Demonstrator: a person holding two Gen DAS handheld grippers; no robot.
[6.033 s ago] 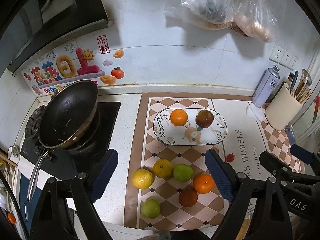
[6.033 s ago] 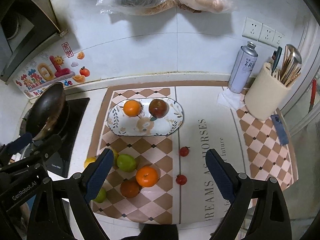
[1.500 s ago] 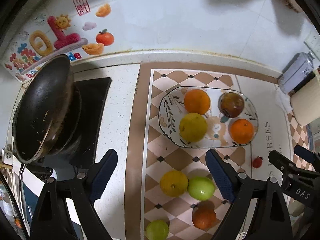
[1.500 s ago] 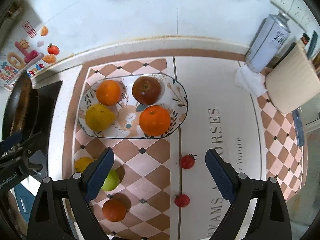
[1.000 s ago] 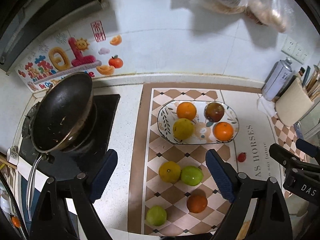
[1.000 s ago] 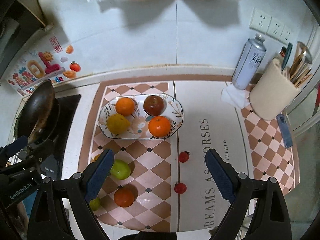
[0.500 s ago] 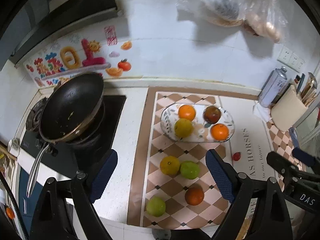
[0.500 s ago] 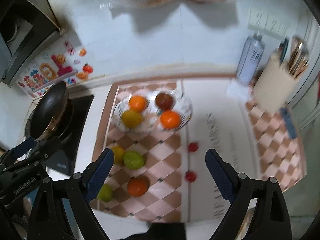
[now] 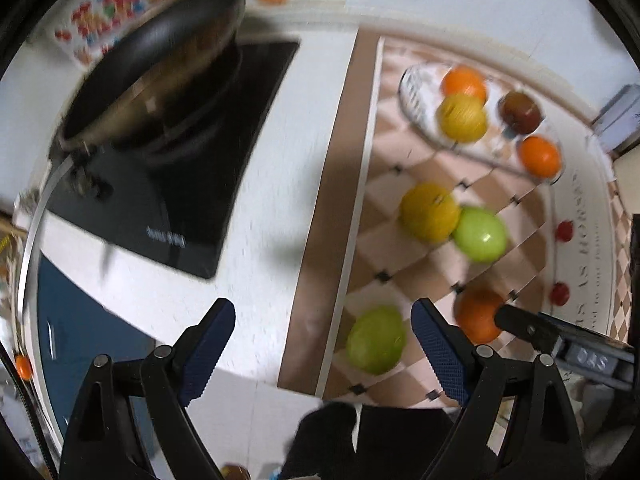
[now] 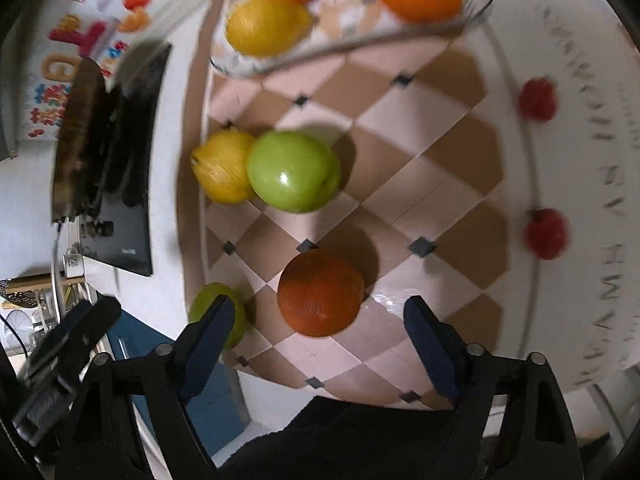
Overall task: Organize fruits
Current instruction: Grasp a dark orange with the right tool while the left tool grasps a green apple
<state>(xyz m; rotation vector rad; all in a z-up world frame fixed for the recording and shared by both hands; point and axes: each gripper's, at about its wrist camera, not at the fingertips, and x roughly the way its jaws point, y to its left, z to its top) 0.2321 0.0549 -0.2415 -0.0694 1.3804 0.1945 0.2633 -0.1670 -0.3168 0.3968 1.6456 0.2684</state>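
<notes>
Jaws stand wide apart on both grippers, nothing between them. Right gripper point(image 10: 319, 330) hangs low over the dark orange point(image 10: 321, 293) on the checkered mat point(image 10: 400, 168). Left gripper point(image 9: 322, 338) hovers beside a small green fruit point(image 9: 376, 340). Four fruits already sit on the oval plate point(image 9: 416, 96); a lemon point(image 10: 220, 166) touches a green apple point(image 10: 294, 171).

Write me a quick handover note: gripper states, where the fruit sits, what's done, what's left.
Left gripper: open, empty, near the smaller green fruit.
Right gripper: open, empty, lined up on the dark orange.
Done: four fruits on the oval plate: orange, yellow citrus, dark red-brown fruit, second orange.
Left on the checkered mat: yellow fruit touching the green apple, dark orange, smaller green fruit, two small red fruits.
</notes>
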